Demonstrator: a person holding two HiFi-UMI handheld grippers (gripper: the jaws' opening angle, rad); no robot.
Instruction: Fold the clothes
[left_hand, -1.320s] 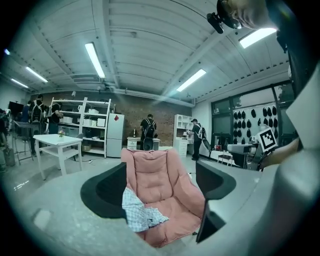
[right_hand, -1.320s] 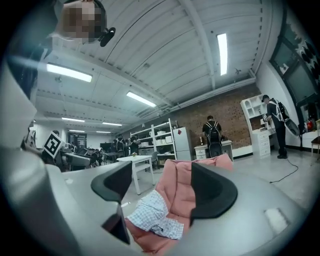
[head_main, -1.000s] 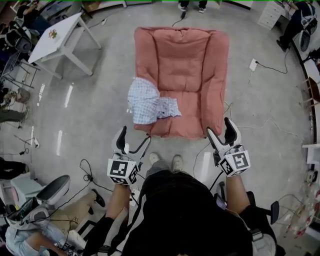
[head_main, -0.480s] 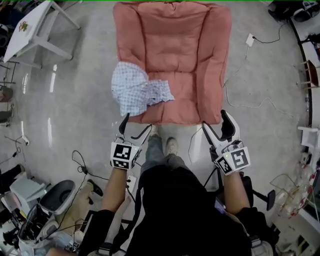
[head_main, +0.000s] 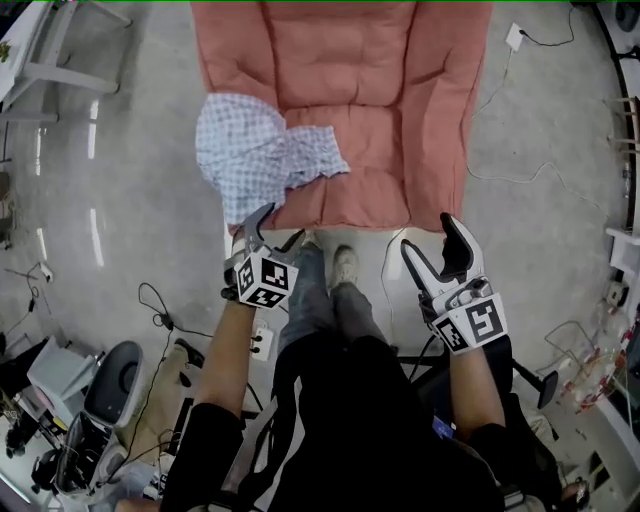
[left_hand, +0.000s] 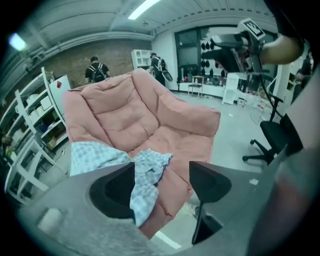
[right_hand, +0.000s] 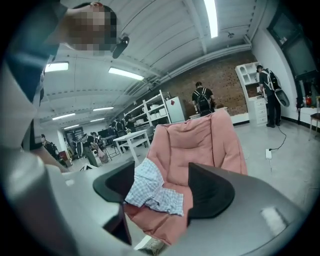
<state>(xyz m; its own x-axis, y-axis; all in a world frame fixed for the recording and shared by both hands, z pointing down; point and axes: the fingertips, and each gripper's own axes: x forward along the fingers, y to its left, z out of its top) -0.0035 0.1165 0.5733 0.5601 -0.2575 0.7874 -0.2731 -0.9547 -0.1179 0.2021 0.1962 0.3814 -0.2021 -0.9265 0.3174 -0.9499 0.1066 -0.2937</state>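
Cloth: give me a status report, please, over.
Left gripper open, jaws just closing, nothing between them yet. Right gripper open, empty. Cloth crumpled on chair, unfolded. Nothing in the way.

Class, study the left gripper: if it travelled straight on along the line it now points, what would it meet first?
Most likely the checked garment hanging over the front edge of the pink chair; it shows between the left gripper's jaws, which have just been closing but grip nothing. Depth is unclear.
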